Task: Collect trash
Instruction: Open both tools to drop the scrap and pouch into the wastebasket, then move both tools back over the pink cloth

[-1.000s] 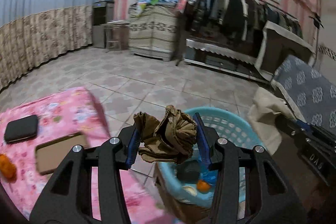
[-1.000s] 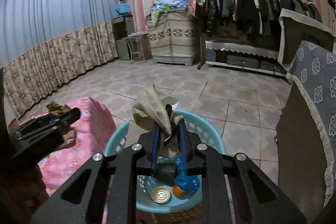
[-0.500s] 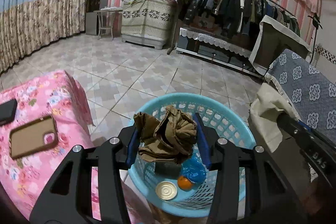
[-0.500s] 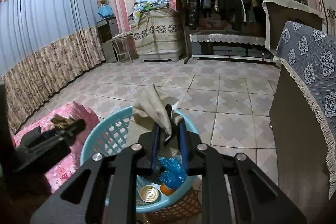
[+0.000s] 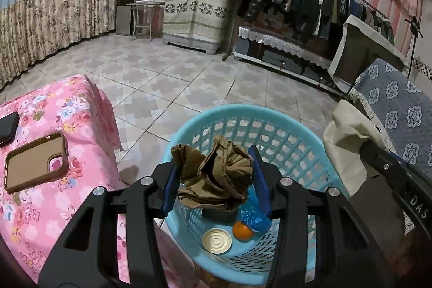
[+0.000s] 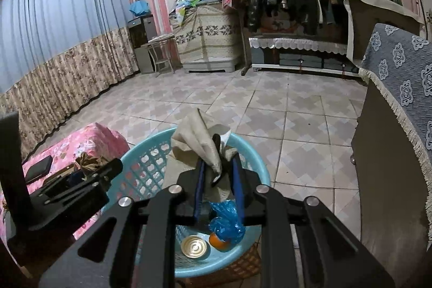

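Both grippers hang over the pale blue basket (image 5: 272, 123), each with a piece of trash between its blue pads. We read the step in hand as the drop into the basket.

The left gripper (image 5: 214, 181) clamps a crumpled brown paper wad (image 5: 216, 177) from both sides; the wad sits above the near part of the basket's mouth. The right gripper (image 6: 217, 180) has a limp beige cloth or paper (image 6: 198, 145) between its narrow-set jaws, which have just been opening a little; from the frames we judge the pads to be touching it, though the grip looks light. This piece stands up above the fingertips and over the basket's far rim.

To do the drop well, we would bring each load over the middle of the opening before we part the jaws, since the beige sheet leans toward the rim and may drape over it. We would also release one piece at a time, so that the grippers, which are close together, do not collide.

The basket is round moulded plastic with a lattice wall. Inside it lie a round metal lid (image 5: 216, 240) with concentric ridges, a small orange fruit (image 5: 242, 231) and a glossy, crinkled blue plastic bag (image 5: 256, 212). The brown wad is stiff and sharply creased; the beige piece is soft and folds loosely. Beside the basket, a pink floral cloth (image 5: 81, 104) covers a table that bears a brown phone case (image 5: 35, 161).
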### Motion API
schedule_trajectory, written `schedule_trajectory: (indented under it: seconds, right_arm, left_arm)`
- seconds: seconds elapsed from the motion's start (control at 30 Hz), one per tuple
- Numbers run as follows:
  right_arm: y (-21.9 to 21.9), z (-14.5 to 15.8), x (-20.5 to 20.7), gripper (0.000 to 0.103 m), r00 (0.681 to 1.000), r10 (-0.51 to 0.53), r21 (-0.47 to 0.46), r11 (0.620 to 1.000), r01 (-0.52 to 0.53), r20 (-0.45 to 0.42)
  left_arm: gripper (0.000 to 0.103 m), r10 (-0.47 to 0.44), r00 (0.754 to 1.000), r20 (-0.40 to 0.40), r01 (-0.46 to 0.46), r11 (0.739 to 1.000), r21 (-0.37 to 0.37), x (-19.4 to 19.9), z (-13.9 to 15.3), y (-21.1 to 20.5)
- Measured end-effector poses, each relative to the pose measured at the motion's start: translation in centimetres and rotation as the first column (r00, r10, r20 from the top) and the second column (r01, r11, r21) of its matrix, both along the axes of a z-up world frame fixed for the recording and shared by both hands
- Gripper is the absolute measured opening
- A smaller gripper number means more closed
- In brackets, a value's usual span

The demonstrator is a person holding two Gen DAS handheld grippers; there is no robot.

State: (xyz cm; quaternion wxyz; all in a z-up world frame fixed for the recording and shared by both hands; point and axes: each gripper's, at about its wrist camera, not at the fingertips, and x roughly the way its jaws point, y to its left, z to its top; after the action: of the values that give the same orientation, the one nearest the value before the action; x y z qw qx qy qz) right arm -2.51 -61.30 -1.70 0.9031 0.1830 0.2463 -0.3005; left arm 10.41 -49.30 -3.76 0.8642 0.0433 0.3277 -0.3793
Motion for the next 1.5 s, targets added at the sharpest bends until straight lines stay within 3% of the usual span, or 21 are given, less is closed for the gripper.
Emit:
schedule_trajectory:
  seconds: [0.13,0.27,0.37,0.4,0.53,1.1,1.5]
  right_arm:
    - [-0.3,-0.8,0.9,0.022,1.0,0.007,0.017,1.0,-0.007,-0.016]
    - [-0.6,-1.6,1.9,0.028,1.0,-0.006,0.037,0.999,0.007,-0.031]
    - [-1.1,-2.1,2.0,0.048,0.999,-0.039,0.049,0.998,0.041,-0.038]
    - [-1.2,-2.1,1.9,0.06,0.998,-0.047,0.05,0.998,0.048,-0.034]
    - [-1.2,-1.8,1.4,0.061,0.999,-0.049,0.056,0.997,0.05,-0.008]
    - [-0.3,0.0,1.1,0.062,0.999,-0.049,0.002,0.999,0.049,-0.007]
    - [2.6,2.7,1.3,0.065,1.0,-0.012,-0.074,0.997,0.012,0.003]
  left_arm:
    - [0.047,-0.008,1.0,-0.011,0.008,1.0,0.007,0.4,-0.8,-0.6]
    - [0.054,-0.001,1.0,-0.02,0.001,1.0,0.02,0.5,-1.1,-1.4]
    - [0.06,0.008,1.0,-0.014,-0.008,0.999,0.033,0.6,-1.3,-1.5]
    - [0.063,0.015,1.0,-0.014,-0.014,0.999,0.032,0.6,-1.3,-1.5]
    - [0.076,0.045,0.999,-0.01,-0.045,0.999,0.022,0.7,-1.2,-0.9]
    - [0.079,0.039,0.999,-0.009,-0.039,0.999,0.0,0.4,-0.6,0.5]
    - [0.082,0.124,0.986,0.111,-0.125,0.992,0.003,1.4,4.5,6.9]
